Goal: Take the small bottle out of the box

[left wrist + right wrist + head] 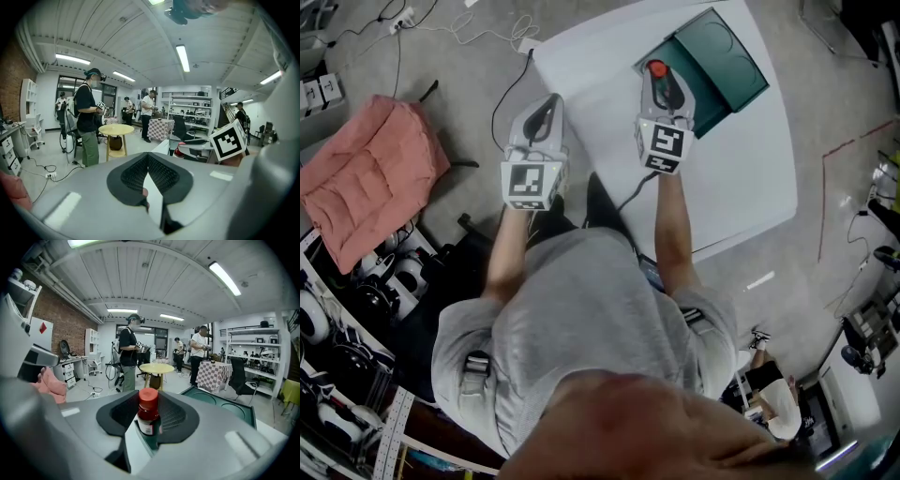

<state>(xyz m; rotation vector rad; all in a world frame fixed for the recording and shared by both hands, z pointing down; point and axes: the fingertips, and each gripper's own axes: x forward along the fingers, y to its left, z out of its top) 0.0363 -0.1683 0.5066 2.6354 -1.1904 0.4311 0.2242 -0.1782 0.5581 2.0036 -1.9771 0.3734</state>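
A small bottle (148,416) with a red cap and a white label stands upright between the pads of my right gripper (150,420), which press on its sides. In the head view the red cap (656,68) shows at the tip of my right gripper (662,82), at the near left edge of the open dark green box (727,66) on the white table (750,178). My left gripper (549,105) hangs over the table's left edge, apart from the box. Its jaws (149,176) are shut with nothing between them.
A pink cushion (370,173) lies on the floor to the left, with cables around it. Shelving and gear crowd the lower left. Red tape (839,150) marks the floor to the right. Several people and a round yellow table (156,367) stand farther off in the room.
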